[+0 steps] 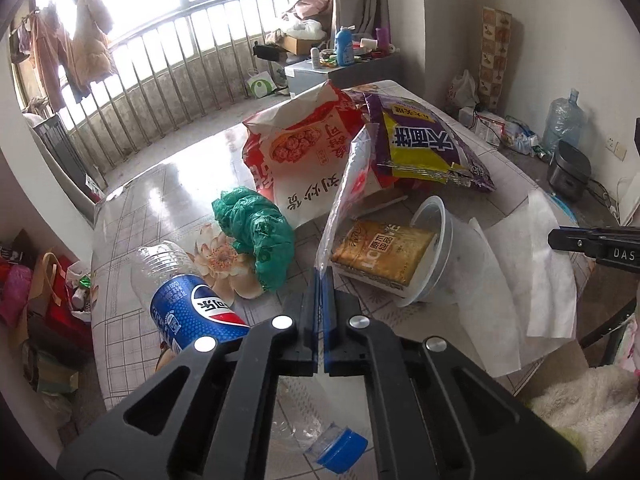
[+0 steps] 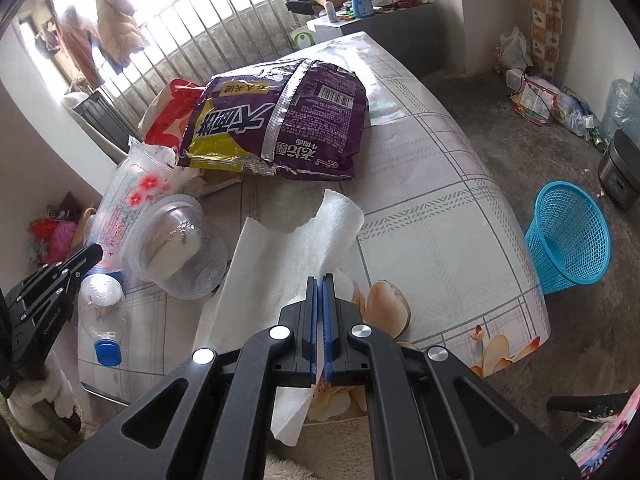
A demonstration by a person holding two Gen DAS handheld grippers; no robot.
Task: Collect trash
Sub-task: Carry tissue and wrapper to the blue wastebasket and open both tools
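My left gripper [image 1: 321, 280] is shut on the edge of a clear plastic bag with red flowers [image 1: 347, 196], which stands up from the jaws. My right gripper [image 2: 321, 280] is shut on a white paper towel [image 2: 280, 256] that drapes over the table edge; the towel also shows in the left wrist view [image 1: 520, 280]. On the table lie a Pepsi bottle [image 1: 192, 312], a crumpled green bag [image 1: 256, 236], a red and white snack bag [image 1: 304, 152], a purple noodle bag [image 2: 280, 120] and a clear plastic cup [image 2: 180, 248] on its side with a wrapper [image 1: 384, 252] inside.
A blue mesh waste basket [image 2: 568, 236] stands on the floor to the right of the table [image 2: 440, 208]. A rice cooker [image 2: 620, 172] and bags sit by the right wall. A railing [image 1: 160, 72] runs behind the table. A chair with a fluffy cover [image 1: 580, 412] is near me.
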